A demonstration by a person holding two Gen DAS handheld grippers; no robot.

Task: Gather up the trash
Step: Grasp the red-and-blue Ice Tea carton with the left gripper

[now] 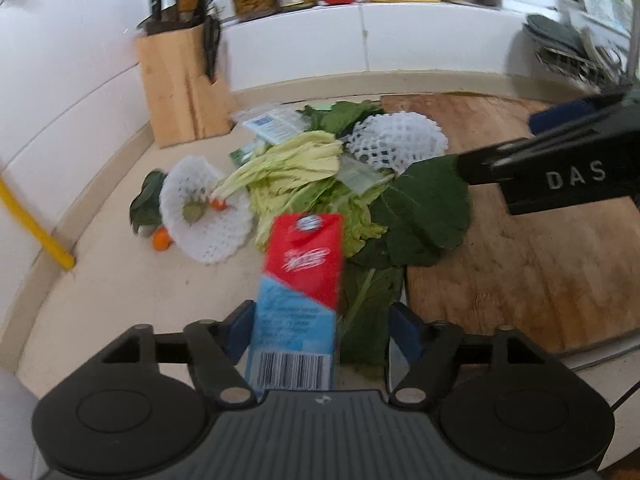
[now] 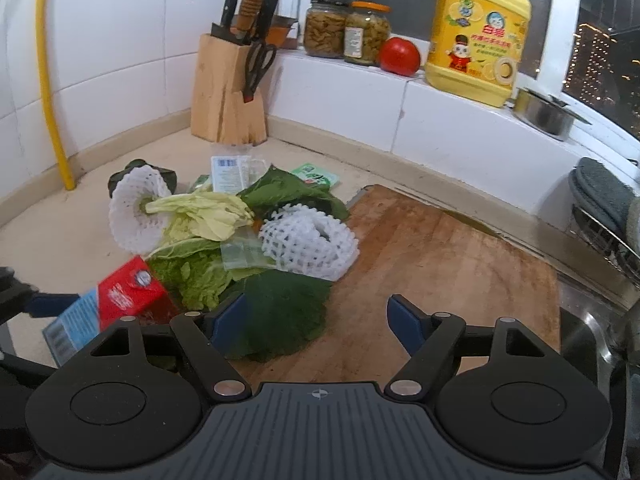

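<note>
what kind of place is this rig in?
Most likely a home kitchen counter. A wooden knife block stands in the tiled corner, a worn cutting board lies beside a steel sink, and a dish soap jug sits on the window ledge.

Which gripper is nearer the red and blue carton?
Left. The left gripper has the carton between its fingers; the right gripper hovers open over a dark leaf beside it.

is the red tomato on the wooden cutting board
No, the round red tomato sits up on the white tiled ledge, between a glass jar and the yellow detergent jug, off the wooden cutting board.
</note>
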